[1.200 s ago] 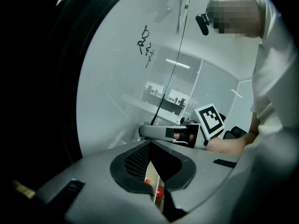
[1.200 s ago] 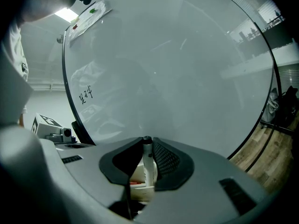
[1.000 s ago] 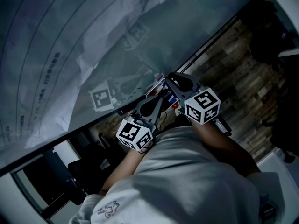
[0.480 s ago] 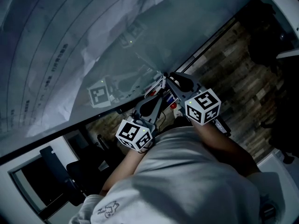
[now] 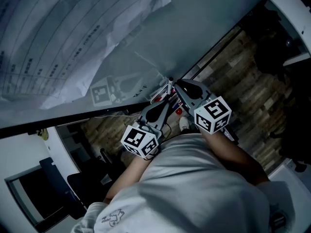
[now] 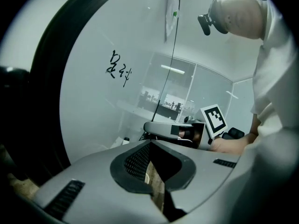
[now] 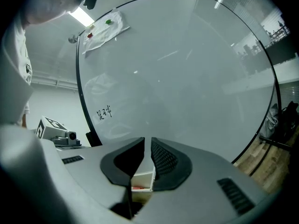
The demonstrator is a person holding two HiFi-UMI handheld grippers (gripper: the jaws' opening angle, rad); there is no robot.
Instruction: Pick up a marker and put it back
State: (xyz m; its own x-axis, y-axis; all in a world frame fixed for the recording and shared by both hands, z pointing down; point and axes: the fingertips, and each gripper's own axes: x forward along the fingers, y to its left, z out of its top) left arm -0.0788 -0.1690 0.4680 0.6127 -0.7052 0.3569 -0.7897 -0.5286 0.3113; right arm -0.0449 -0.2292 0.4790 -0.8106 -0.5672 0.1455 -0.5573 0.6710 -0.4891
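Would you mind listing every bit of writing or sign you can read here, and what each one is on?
Nothing here can be quoted with confidence.
Whiteboard: a short black handwritten scribble, not legible as words.
Paper sheets on the board: printed table rows, too blurred to read.
Marker cubes: square coded patterns only, no letters or numbers.

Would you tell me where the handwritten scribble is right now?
In the left gripper view, the scribble is on the whiteboard, left of centre, below and left of the hanging paper sheet.
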